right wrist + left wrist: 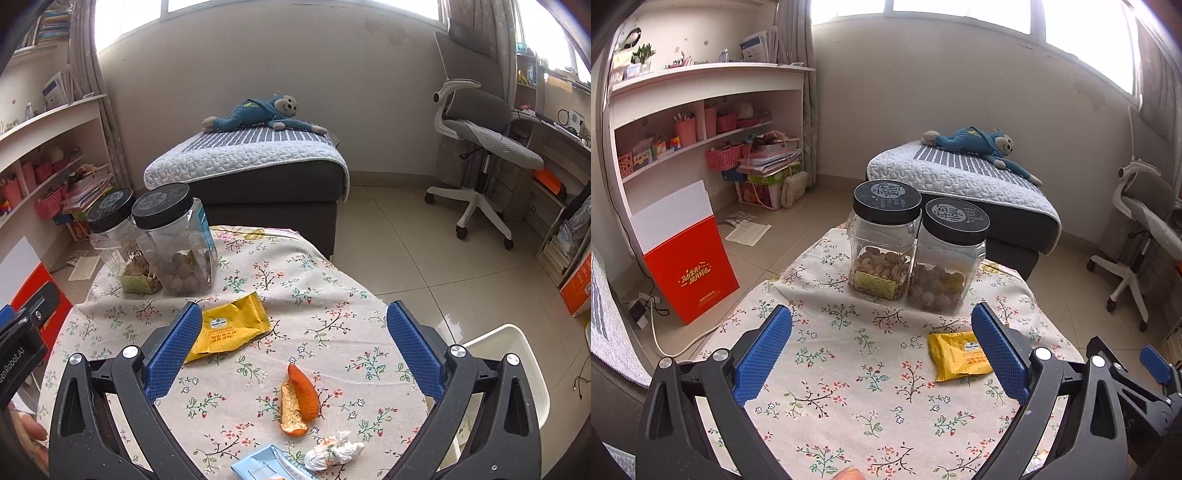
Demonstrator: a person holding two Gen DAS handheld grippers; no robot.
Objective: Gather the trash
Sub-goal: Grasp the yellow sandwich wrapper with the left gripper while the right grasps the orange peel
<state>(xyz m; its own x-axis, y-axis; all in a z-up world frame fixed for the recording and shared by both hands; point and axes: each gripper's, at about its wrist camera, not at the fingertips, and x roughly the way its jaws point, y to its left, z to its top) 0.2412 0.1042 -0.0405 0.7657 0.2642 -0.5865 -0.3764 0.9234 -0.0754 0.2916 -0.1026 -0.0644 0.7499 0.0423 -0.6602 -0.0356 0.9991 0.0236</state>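
We hold both grippers over a round table draped in a floral cloth (332, 280), where the trash lies. Nearest the right gripper (293, 350), whose blue fingers stand wide apart around nothing, are a strip of orange peel (299, 400), a crumpled white wrapper (332, 452) and, at the bottom edge, a pale blue packet (269, 467). A yellow snack packet (231, 326) lies farther in, just beside the right gripper's left finger. Behind it stand two black-lidded jars (162, 243), touching one another, still holding food. A white bin (513, 354) shows off the table's right edge.

The left gripper (882, 350) is likewise spread and empty above bare cloth.

Risks, in our judgement: the thin, flat packet may slip from the pads or drag the loose cloth with it, disturbing the jars; the curled peel may roll from a narrow pinch.

The right view alone shows the peel, white wrapper, blue packet and bin. The left view alone shows the red box (689, 254) on the floor.
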